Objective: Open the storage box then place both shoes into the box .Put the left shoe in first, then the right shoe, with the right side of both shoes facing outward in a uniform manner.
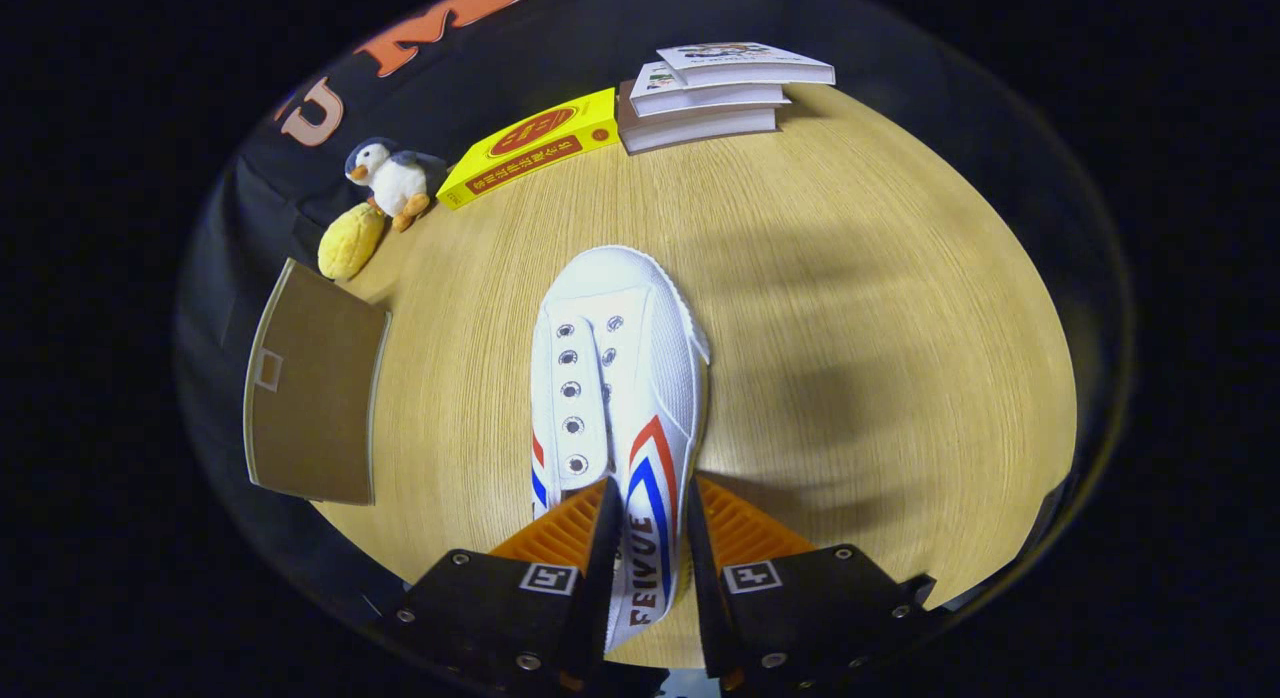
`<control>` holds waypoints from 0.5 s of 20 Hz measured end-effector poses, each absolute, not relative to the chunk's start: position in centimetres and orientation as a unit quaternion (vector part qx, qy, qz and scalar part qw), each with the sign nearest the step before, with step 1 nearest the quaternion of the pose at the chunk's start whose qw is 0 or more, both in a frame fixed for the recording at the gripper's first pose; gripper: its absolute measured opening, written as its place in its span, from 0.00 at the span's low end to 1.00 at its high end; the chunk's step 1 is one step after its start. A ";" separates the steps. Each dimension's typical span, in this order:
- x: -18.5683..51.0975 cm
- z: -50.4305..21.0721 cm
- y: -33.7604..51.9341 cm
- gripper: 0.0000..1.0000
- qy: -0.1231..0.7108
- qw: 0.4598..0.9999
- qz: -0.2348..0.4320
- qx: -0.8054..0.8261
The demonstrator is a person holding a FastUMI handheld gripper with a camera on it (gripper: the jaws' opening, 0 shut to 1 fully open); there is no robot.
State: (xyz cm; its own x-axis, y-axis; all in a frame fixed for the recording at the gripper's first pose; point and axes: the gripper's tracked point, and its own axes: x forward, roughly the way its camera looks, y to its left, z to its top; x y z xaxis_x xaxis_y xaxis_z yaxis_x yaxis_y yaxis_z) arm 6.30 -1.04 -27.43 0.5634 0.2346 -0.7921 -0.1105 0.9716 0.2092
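The gripper (648, 508) is pointing forward over the wooden table (850, 308), its 2 fingers clamping the heel end of a white shoe (615, 378) between them. The shoe's toe is pointing ahead toward a yellow box (530, 148) and 3 stacked books (715, 98). A brown box (312, 398) is sitting off to the left.

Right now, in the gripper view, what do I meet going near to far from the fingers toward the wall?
Gripper closed on the white shoe → bare wooden table → yellow book → stack of white books. The brown box lid, yellow plush and penguin toy lie off to the side.
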 end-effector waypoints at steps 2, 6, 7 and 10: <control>6.5 -27.2 -1.5 0.32 0.430 0.894 0.092 0.081; 7.0 -26.5 -2.0 0.01 0.398 0.900 0.063 0.167; 7.1 -26.0 -2.4 0.00 0.386 0.907 0.055 0.159; 7.0 -22.9 -1.8 0.00 0.368 0.909 0.059 0.187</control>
State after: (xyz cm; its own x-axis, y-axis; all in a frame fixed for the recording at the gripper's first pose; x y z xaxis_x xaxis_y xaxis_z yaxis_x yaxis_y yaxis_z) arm 7.04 -1.78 -22.89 0.7219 0.2447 -0.6473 0.0305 0.9232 0.3831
